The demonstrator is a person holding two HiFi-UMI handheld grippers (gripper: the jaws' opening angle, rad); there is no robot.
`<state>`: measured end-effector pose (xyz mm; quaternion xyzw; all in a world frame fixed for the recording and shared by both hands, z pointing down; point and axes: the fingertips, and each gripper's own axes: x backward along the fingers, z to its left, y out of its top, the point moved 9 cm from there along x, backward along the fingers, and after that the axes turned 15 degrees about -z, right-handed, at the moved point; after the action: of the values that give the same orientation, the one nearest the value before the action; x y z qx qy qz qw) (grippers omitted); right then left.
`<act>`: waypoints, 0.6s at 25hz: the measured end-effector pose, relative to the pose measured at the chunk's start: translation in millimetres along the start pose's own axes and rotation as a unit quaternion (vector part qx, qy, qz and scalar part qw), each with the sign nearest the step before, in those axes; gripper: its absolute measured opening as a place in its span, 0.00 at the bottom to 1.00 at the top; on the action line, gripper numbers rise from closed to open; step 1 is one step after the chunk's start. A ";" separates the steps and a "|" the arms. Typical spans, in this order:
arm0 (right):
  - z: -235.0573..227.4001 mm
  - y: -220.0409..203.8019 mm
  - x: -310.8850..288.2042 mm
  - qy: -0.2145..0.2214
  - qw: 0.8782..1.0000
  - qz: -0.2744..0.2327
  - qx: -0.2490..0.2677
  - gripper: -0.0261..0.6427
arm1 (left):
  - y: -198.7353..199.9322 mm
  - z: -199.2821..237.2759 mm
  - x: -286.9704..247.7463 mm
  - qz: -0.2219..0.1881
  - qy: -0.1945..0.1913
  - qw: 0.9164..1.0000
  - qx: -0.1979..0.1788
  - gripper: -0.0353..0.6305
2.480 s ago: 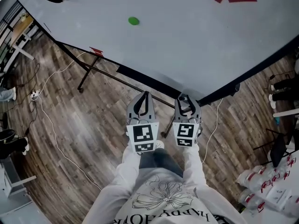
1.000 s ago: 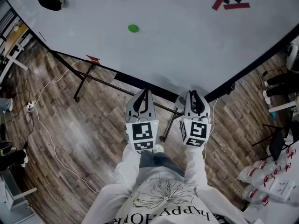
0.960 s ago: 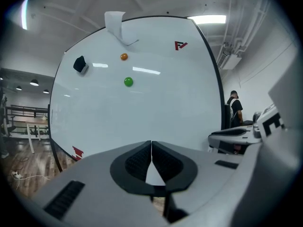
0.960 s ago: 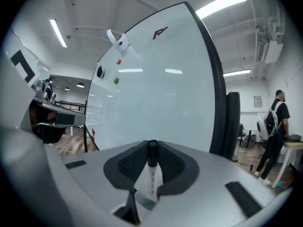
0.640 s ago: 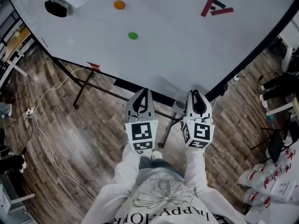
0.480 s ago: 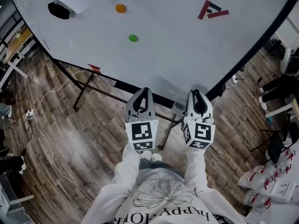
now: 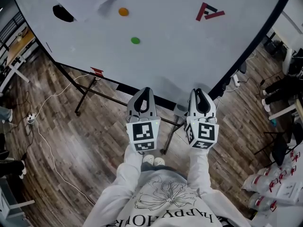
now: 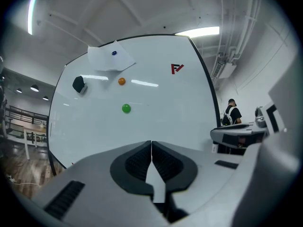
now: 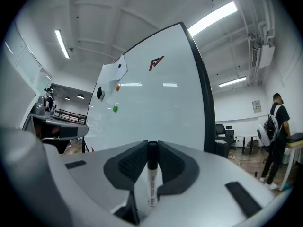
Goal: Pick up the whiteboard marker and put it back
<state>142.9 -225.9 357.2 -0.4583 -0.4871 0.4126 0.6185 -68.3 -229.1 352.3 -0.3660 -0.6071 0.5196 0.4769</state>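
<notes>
My right gripper (image 9: 152, 148) is shut on a whiteboard marker (image 9: 152, 178), white-barrelled with a black cap, lying lengthwise between the jaws. In the head view that gripper (image 7: 200, 97) is held level just in front of the whiteboard (image 7: 189, 46), near its lower right part; the marker is hidden there. My left gripper (image 8: 151, 148) is shut with nothing between its jaws, and sits beside the right one (image 7: 142, 98) facing the same board (image 8: 142, 126).
On the board are a green magnet (image 7: 135, 40), an orange magnet (image 7: 123, 12), a black eraser (image 7: 62, 13), a red logo (image 7: 208, 12) and a pinned sheet of paper (image 8: 110, 58). The board's stand legs (image 7: 87, 86) and a white cable (image 7: 47, 136) cross the wooden floor. A person (image 9: 274, 136) stands at the far right.
Both grippers have risen side by side in front of the whiteboard, and the head view has tilted upward, showing more of the board. The marker stays clamped in the right gripper.
</notes>
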 end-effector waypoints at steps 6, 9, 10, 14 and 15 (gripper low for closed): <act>-4.5 -1.6 -0.2 -0.004 1.000 0.001 -0.012 0.13 | 0.5 -0.5 -0.2 -0.002 0.001 1.000 0.002 0.06; -4.2 -8.4 -2.8 -0.002 1.000 0.009 -0.012 0.13 | -3.4 -0.4 -3.0 0.001 0.001 1.000 0.003 0.06; -3.6 -11.2 -3.9 0.000 1.000 0.013 -0.012 0.13 | -5.1 -0.1 -4.1 0.003 0.001 1.000 0.003 0.06; -2.6 -24.6 -4.2 0.005 0.999 0.031 -0.016 0.13 | -13.0 -0.3 -4.8 0.014 0.003 1.000 0.005 0.06; -2.6 -28.3 -3.9 0.005 0.999 0.036 -0.018 0.13 | -14.8 -0.3 -4.7 0.017 0.003 1.000 0.005 0.06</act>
<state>146.6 -236.9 383.5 -0.4889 -0.4744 0.4232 0.5973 -65.9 -236.3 365.9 -0.3754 -0.5964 0.5295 0.4722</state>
